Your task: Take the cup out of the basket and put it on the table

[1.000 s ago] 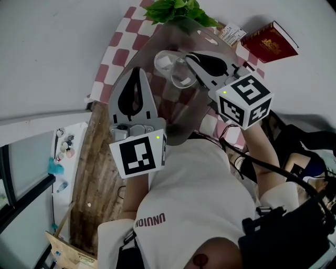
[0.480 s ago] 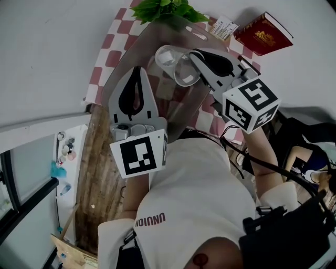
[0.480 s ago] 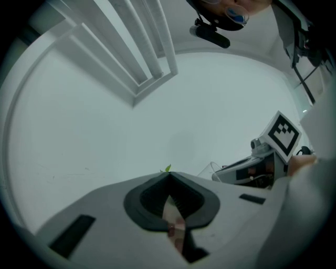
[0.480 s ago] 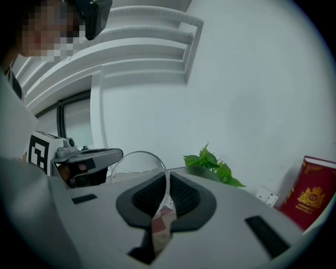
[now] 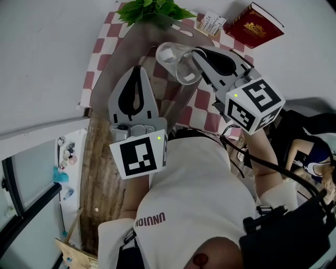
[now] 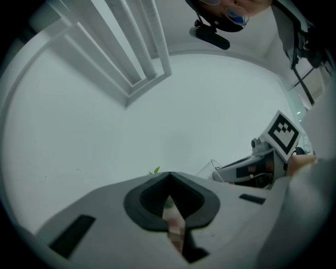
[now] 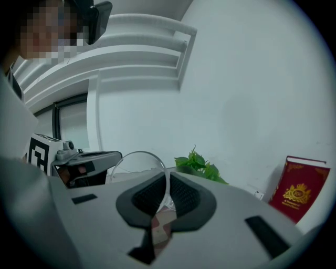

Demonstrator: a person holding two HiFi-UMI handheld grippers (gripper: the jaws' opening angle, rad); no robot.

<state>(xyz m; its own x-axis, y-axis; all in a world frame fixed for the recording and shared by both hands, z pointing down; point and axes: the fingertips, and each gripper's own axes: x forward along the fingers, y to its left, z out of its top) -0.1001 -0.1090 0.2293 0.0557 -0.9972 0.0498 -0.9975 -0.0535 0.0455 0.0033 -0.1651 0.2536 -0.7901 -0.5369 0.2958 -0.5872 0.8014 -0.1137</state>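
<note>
A clear glass cup (image 5: pixel 176 62) hangs over the smoky translucent basket (image 5: pixel 126 50), which lies on the red-and-white checked cloth (image 5: pixel 100 37). My right gripper (image 5: pixel 195 52) is shut on the cup's rim; in the right gripper view the rim (image 7: pixel 137 157) runs down between the closed pads (image 7: pixel 178 197). My left gripper (image 5: pixel 137 71) is over the basket's near left part with its jaws shut and nothing visible between them. In the left gripper view the cup (image 6: pixel 212 167) shows at the right, in front of the right gripper's marker cube (image 6: pixel 283 134).
A green leafy plant (image 5: pixel 149 8) stands at the far end of the cloth. A small printed card (image 5: pixel 210 22) and a dark red book (image 5: pixel 254 26) are at the back right. Wooden boards (image 5: pixel 100 173) run along the left below the cloth.
The right gripper has carried the cup up and away from the plant, toward the right. The left gripper has shifted over the basket. Both stay shut.
</note>
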